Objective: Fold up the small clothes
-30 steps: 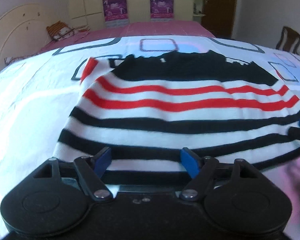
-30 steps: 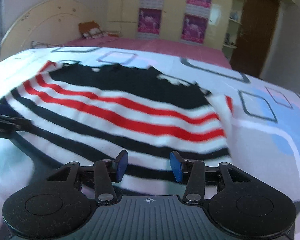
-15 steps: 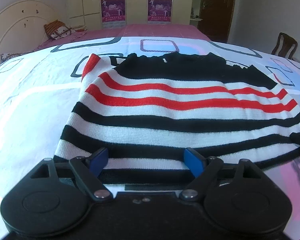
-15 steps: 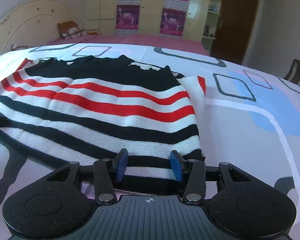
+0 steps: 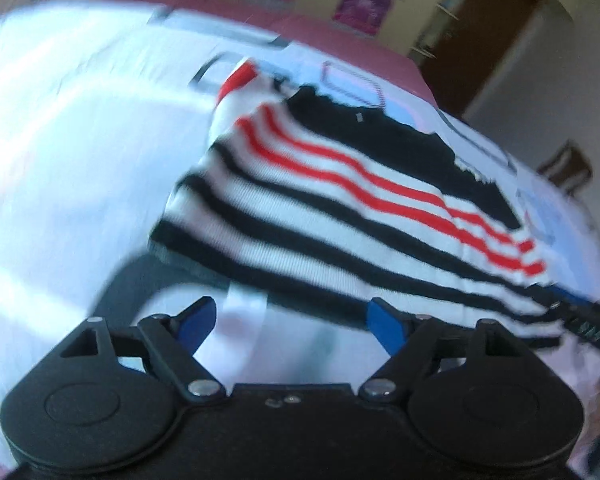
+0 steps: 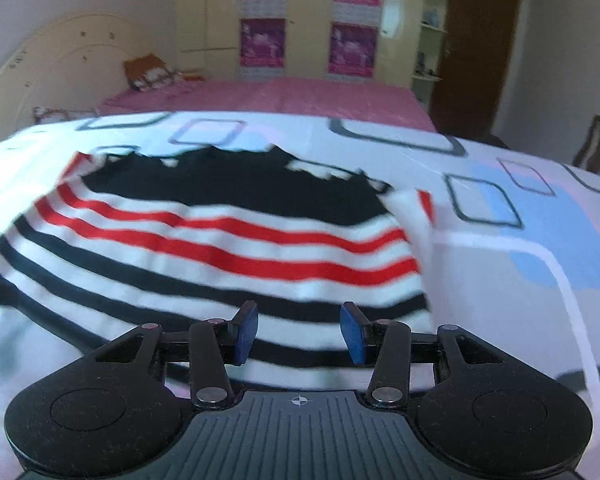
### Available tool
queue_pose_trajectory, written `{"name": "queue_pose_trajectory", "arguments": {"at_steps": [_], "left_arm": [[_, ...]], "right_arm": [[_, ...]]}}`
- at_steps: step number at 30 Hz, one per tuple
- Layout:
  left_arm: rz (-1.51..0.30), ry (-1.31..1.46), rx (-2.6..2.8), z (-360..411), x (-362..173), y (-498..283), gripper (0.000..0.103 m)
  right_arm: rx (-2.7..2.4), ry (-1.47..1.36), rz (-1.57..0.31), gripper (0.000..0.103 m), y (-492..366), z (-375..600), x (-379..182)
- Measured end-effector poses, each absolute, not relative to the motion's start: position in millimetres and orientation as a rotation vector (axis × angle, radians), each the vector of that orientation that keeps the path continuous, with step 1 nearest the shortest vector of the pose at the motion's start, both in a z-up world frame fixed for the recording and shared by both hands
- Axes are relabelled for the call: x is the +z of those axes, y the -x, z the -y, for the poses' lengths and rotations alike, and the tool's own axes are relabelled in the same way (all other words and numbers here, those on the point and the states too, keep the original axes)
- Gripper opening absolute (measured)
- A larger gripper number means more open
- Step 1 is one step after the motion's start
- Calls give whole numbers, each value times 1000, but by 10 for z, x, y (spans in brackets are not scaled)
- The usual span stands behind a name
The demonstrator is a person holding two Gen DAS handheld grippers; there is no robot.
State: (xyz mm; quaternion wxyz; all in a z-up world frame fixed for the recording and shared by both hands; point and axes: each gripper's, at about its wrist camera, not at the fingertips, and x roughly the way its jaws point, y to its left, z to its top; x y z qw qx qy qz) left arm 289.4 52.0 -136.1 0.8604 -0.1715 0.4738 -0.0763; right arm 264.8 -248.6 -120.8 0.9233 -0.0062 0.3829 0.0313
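Striped – one sweater (image 6: 228, 240), two grippers (image 6: 298, 334).

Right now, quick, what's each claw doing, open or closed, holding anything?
Left claw: open, holding nothing, just short of the striped sweater.
Right claw: open, fingers over the sweater's hem, nothing gripped.

We see bare bedsheet (image 5: 80, 168) on the left of the striped sweater (image 5: 340, 200), wide enough for our left gripper (image 5: 288, 320) to pass. On its other side, bare sheet (image 6: 520, 280) lies wide too. The other gripper's black tip (image 5: 580, 320) sits at the sweater's near right edge, in the way there.
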Motion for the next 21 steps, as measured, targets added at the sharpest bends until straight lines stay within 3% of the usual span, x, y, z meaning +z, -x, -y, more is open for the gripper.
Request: {"name": "queue_pose_trajectory", "arguments": {"at_steps": [14, 19, 21], "left_arm": [[-892, 715, -196, -625, -1624, -3149, 93], [-822, 801, -173, -672, -1693, -3267, 89], [-791, 813, -157, -670, -1718, -3326, 83]], "right_arm": [[184, 10, -765, 45, -3275, 1946, -1259], [173, 13, -764, 45, -3438, 1939, -1324], [172, 21, -762, 45, -3484, 1935, -1345]]}}
